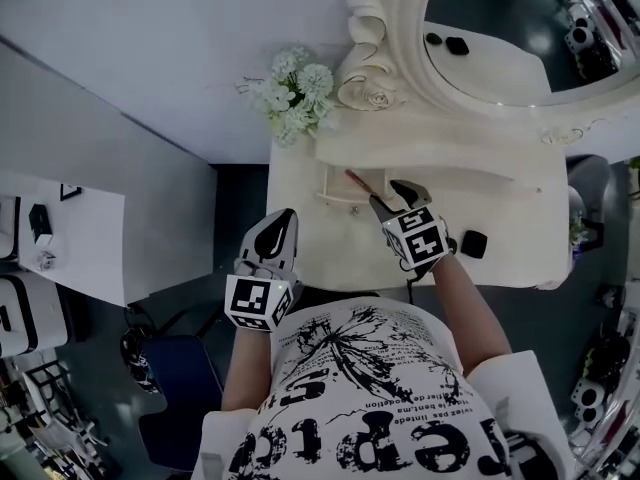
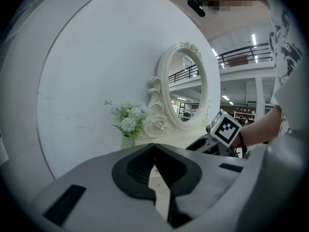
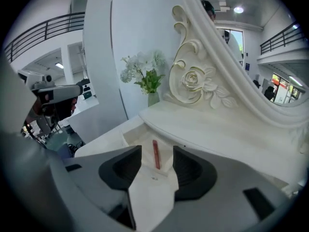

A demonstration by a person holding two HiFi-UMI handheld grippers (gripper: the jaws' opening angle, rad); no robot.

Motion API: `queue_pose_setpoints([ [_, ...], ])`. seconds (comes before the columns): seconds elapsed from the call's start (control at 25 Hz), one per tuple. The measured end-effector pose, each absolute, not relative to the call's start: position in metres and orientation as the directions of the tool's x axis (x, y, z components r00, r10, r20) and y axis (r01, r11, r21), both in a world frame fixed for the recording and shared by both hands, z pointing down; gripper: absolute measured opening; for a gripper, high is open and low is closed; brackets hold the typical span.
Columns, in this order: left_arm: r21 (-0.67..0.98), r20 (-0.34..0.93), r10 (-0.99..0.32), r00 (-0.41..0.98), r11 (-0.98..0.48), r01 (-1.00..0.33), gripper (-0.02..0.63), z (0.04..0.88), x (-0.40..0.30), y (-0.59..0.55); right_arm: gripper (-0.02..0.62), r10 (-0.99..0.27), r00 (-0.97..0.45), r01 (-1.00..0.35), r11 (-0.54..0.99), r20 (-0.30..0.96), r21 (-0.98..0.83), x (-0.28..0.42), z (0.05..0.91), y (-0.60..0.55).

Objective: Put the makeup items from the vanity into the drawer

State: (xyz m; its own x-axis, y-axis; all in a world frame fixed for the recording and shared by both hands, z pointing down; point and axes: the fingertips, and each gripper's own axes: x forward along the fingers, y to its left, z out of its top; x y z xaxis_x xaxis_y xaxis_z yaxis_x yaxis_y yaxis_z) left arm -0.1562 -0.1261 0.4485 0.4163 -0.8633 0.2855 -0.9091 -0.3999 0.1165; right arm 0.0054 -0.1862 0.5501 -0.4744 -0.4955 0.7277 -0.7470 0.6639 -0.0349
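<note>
A slim red makeup pencil (image 1: 358,182) lies inside the small open drawer (image 1: 331,194) of the cream vanity (image 1: 500,218). My right gripper (image 1: 390,196) hovers just in front of the drawer, open, with nothing between its jaws. In the right gripper view the pencil (image 3: 156,154) rests on the drawer (image 3: 133,138) floor beyond the spread jaws of that gripper (image 3: 157,148). A black compact (image 1: 473,244) sits on the vanity top, right of my right hand. My left gripper (image 1: 283,218) is at the vanity's front left edge, its tips (image 2: 154,146) together and empty.
A vase of white flowers (image 1: 295,93) stands at the vanity's back left, beside the ornate oval mirror (image 1: 490,28). A white wall runs behind them. A white side table (image 1: 60,238) with small items is far left, and a dark blue seat (image 1: 185,368) is below my left arm.
</note>
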Motion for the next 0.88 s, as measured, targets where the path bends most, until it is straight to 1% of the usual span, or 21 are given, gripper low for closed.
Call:
queue_pose_setpoints([
  [0.24, 0.138, 0.281, -0.815, 0.506, -0.487, -0.862, 0.02, 0.452, -0.109, -0.134, 0.208, -0.606, -0.37, -0.858, 0.514, 0.704, -0.008, 0.08, 0.547, -0.168],
  [0.44, 0.151, 0.286, -0.719, 0.634, -0.619, -0.77, 0.02, 0.456, -0.043, -0.134, 0.215, -0.642, -0.224, -0.95, 0.31, 0.733, -0.018, 0.167, 0.561, -0.132],
  [0.56, 0.157, 0.294, -0.669, 0.683, -0.671, -0.725, 0.02, 0.459, -0.01, -0.131, 0.222, -0.646, -0.141, -0.977, 0.212, 0.75, -0.001, 0.211, 0.568, -0.114],
  [0.68, 0.168, 0.307, -0.632, 0.712, -0.7, -0.694, 0.02, 0.465, 0.016, -0.125, 0.242, -0.624, -0.078, -0.991, 0.136, 0.777, 0.009, 0.245, 0.583, -0.098],
  [0.88, 0.184, 0.336, -0.591, 0.733, -0.723, -0.666, 0.02, 0.476, 0.045, -0.117, 0.282, -0.593, -0.027, -0.999, 0.04, 0.805, -0.004, 0.274, 0.613, -0.084],
])
